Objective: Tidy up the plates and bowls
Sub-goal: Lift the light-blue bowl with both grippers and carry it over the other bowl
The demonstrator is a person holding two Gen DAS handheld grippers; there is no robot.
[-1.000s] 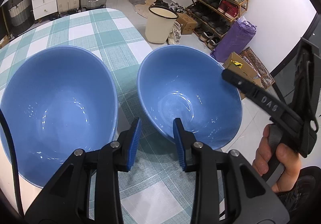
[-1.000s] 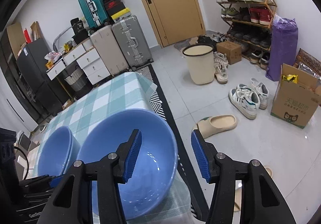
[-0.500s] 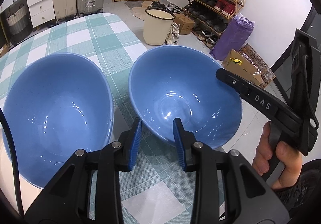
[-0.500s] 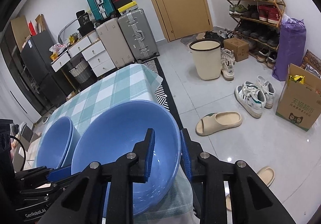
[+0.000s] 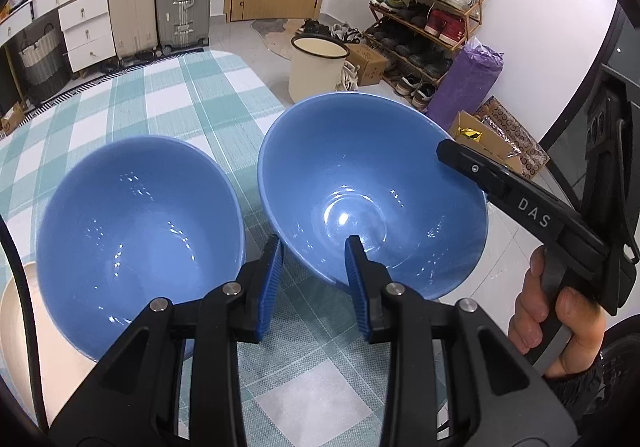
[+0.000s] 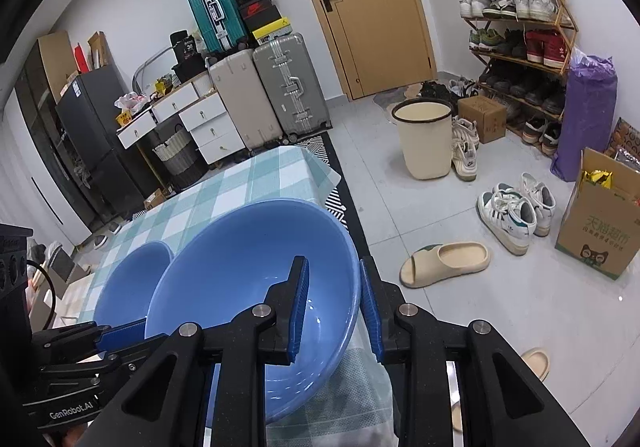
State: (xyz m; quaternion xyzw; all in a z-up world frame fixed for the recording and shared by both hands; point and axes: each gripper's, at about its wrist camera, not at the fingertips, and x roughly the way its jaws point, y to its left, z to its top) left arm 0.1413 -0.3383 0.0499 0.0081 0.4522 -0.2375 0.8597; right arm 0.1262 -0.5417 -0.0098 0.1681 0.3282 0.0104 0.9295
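Gripping the same bowl from two sides, both grippers are already on the right-hand blue bowl, which sits at the counter edge nearest the floor. The left gripper is nearly closed across its near rim, one pad inside, one outside. The right gripper has just been closing and now pinches the rim on the side away from the second bowl.

That second blue bowl stands just beside the first, towards the counter's middle, so nesting would mean carrying the held one sideways over it.

Counted: two blue bowls, one pale dish edge beside the second bowl, no plates clearly visible.
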